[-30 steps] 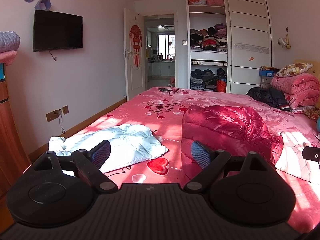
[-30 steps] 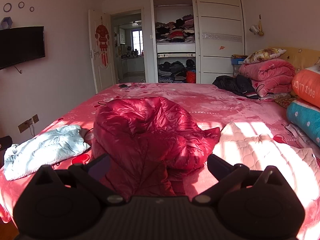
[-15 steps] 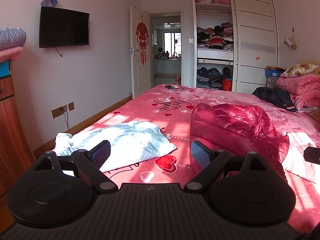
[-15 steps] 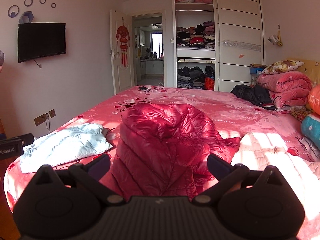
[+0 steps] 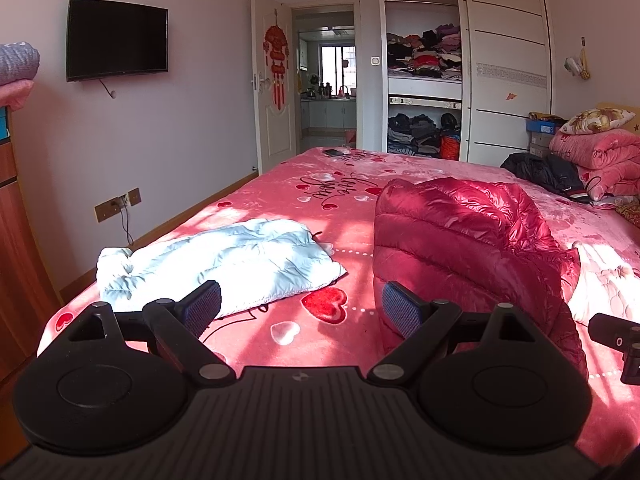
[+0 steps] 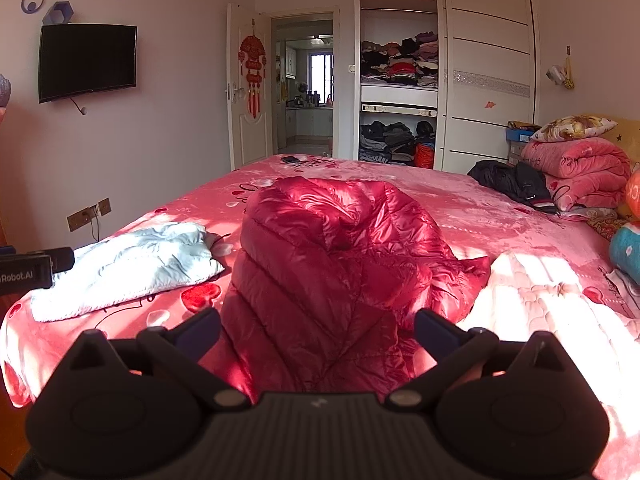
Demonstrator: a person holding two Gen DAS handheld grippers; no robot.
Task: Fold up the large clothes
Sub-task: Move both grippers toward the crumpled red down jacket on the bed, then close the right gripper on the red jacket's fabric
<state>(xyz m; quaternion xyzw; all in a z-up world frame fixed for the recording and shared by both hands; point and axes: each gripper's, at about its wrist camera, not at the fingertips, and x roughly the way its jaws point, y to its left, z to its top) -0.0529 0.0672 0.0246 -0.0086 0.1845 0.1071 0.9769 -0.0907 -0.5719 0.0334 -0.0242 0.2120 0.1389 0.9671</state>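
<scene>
My left claw [image 5: 300, 308] stands wide, nothing between its fingers, held above the near edge of the bed [image 5: 280, 184] with a red heart print showing in the gap. My right claw [image 6: 318, 330] is spread just as wide and also holds nothing; it looks straight over the near hem of the red puffer coat [image 6: 336, 256], which lies in a rumpled heap in the middle of the bed, one flap spilling out to the right onto a pale quilt [image 6: 552, 300]. To the left of the coat, a little apart, a light blue padded jacket [image 5: 224, 256] lies fairly flat. I judge the coat to be light for its bulk, soft and springy, with a shiny shell that will likely slide between smooth pads and puff back up after pressing. So I would take it at a stitched hem or seam at the near corners, one claw on each, pinching through the thin edge, not the fat padding, then pull it flat before any fold.
</scene>
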